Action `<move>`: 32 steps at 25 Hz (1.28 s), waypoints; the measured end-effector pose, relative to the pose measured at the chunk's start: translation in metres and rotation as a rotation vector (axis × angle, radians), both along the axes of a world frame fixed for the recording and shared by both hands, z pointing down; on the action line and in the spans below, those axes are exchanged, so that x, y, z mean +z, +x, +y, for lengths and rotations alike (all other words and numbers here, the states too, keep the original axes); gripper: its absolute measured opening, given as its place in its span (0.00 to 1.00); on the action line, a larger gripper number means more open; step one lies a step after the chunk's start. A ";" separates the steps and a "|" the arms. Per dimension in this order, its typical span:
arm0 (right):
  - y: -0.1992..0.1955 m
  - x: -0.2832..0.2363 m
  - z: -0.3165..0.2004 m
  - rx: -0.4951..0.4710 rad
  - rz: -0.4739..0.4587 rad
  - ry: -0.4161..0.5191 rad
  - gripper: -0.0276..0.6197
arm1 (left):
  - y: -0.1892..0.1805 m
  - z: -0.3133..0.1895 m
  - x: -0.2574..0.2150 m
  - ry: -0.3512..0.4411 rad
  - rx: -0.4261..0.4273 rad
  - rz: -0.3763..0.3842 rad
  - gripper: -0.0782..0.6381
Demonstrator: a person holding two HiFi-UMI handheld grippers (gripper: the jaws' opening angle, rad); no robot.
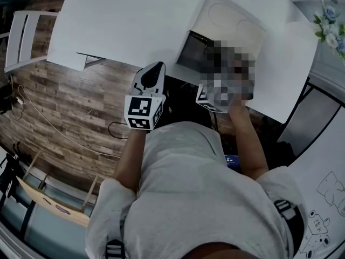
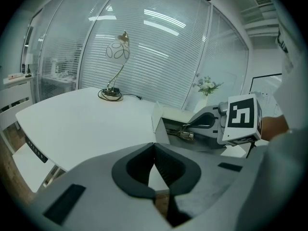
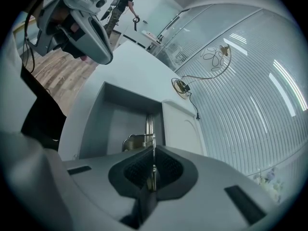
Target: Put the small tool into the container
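Metal shows between the pads of the right claw (image 3: 153, 170): it is clamped narrow on the small tool (image 3: 148, 129), a bright steel piece whose shaft runs straight out along the jaws toward 12 o'clock. In the right gripper view that shaft lies over the grey floor of the container (image 3: 96, 129), an open box on the white counter (image 3: 130, 66), with its pale lid (image 3: 183, 129) set just beside it at 3 o'clock. The left gripper view shows the same from the side, the tool's tip (image 2: 182, 133) reaching in past the container's near wall (image 2: 161, 124). Whether the tip touches the floor cannot be told.

The left claw (image 2: 154, 149) has its pads pressed together with nothing between them, and it hangs at the counter's near edge, at about 8 o'clock of the container in the head view. It is well apart from the tool.

The right hand therefore has the work. The tool is already in line with the opening, long axis pointing in, so the move likely needed is to lower it a little and part the jaws. A release from too high could let the steel bounce or rattle against the wall.
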State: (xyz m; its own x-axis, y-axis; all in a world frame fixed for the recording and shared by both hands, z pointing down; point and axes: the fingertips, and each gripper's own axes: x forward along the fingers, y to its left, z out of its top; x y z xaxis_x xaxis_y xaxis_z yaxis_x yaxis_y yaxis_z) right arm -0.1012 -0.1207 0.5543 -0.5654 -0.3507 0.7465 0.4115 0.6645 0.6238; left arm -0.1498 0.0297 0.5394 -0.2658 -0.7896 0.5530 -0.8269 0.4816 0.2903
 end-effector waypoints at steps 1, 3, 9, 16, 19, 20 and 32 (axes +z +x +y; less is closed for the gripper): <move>-0.001 0.000 0.000 0.000 -0.001 0.003 0.09 | 0.000 0.000 0.000 0.001 0.001 -0.001 0.14; -0.002 0.001 -0.001 -0.003 -0.003 0.012 0.09 | 0.000 0.000 -0.001 0.002 0.002 -0.002 0.14; -0.001 0.002 0.000 -0.009 -0.010 0.028 0.09 | 0.002 0.006 0.002 -0.004 -0.005 0.002 0.14; 0.000 0.009 0.007 -0.002 -0.004 -0.004 0.09 | 0.006 0.011 0.003 0.001 -0.011 0.017 0.14; 0.001 0.012 0.010 0.000 0.013 -0.028 0.09 | 0.007 0.012 0.003 0.002 -0.010 0.021 0.14; 0.002 0.013 0.011 0.002 0.019 -0.039 0.09 | 0.007 0.013 0.002 0.002 -0.010 0.020 0.14; 0.007 0.020 0.018 0.032 0.058 -0.116 0.20 | 0.008 0.020 -0.003 0.007 -0.013 0.024 0.14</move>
